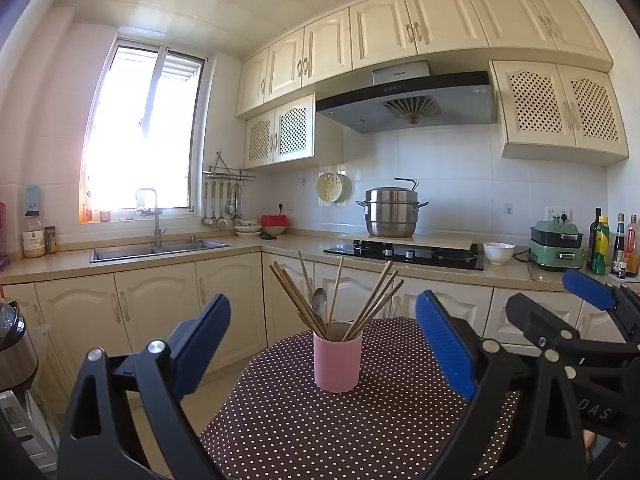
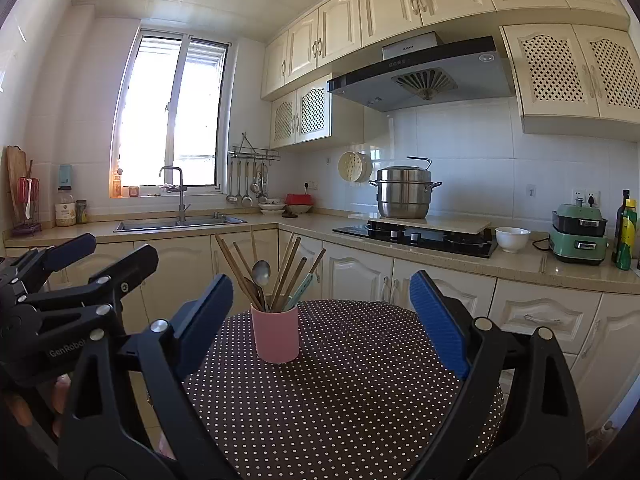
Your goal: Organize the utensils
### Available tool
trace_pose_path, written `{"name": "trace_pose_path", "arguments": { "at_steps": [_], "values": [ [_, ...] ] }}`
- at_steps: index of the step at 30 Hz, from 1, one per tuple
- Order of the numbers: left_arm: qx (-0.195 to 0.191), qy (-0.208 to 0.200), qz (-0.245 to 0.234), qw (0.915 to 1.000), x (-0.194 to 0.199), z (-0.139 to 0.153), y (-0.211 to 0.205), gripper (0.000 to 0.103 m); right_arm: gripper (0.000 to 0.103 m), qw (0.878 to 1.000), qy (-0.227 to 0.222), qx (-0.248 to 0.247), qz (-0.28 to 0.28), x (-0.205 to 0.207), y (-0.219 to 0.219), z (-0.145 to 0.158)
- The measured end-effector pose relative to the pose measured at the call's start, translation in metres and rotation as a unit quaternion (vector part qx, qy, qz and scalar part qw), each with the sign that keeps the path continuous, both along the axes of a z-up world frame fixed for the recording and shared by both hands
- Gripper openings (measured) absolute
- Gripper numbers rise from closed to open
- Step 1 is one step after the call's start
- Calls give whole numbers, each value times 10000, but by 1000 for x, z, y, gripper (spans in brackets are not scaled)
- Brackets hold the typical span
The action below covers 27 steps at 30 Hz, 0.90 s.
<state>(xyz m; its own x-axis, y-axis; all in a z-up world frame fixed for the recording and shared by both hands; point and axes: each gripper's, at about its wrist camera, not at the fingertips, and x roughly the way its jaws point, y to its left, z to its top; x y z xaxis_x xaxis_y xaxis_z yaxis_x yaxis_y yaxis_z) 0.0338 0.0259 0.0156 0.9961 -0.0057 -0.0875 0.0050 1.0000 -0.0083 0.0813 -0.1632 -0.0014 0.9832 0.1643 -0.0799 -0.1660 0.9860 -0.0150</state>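
A pink cup (image 1: 338, 360) stands upright on a round table with a brown polka-dot cloth (image 1: 360, 424). It holds several wooden chopsticks (image 1: 296, 298) and a metal spoon (image 1: 319, 300), all fanned outward. My left gripper (image 1: 323, 304) is open and empty, a little short of the cup. To its right, my right gripper (image 1: 560, 302) is open too. In the right wrist view the cup (image 2: 276, 336) sits left of centre on the table (image 2: 360, 392), with the spoon (image 2: 261, 272) and a pale green-handled utensil (image 2: 300, 290) in it. My right gripper (image 2: 322, 284) is open, and my left gripper (image 2: 106, 252) is at the left.
Behind the table runs an L-shaped counter with a sink (image 1: 160, 248), a black hob (image 1: 404, 256) carrying a steel pot (image 1: 391, 214), a white bowl (image 1: 498, 252), a green appliance (image 1: 556, 248) and bottles (image 1: 600, 244). A metal appliance (image 1: 14, 348) stands at the far left.
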Motion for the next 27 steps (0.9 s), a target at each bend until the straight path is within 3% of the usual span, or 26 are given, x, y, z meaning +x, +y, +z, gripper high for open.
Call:
{"name": "trace_pose_path", "arguments": {
  "at_steps": [27],
  "values": [
    [30,66,28,10000,4,-5,-1,92,89,9999,101,16,12,5,1,-5]
  ]
}}
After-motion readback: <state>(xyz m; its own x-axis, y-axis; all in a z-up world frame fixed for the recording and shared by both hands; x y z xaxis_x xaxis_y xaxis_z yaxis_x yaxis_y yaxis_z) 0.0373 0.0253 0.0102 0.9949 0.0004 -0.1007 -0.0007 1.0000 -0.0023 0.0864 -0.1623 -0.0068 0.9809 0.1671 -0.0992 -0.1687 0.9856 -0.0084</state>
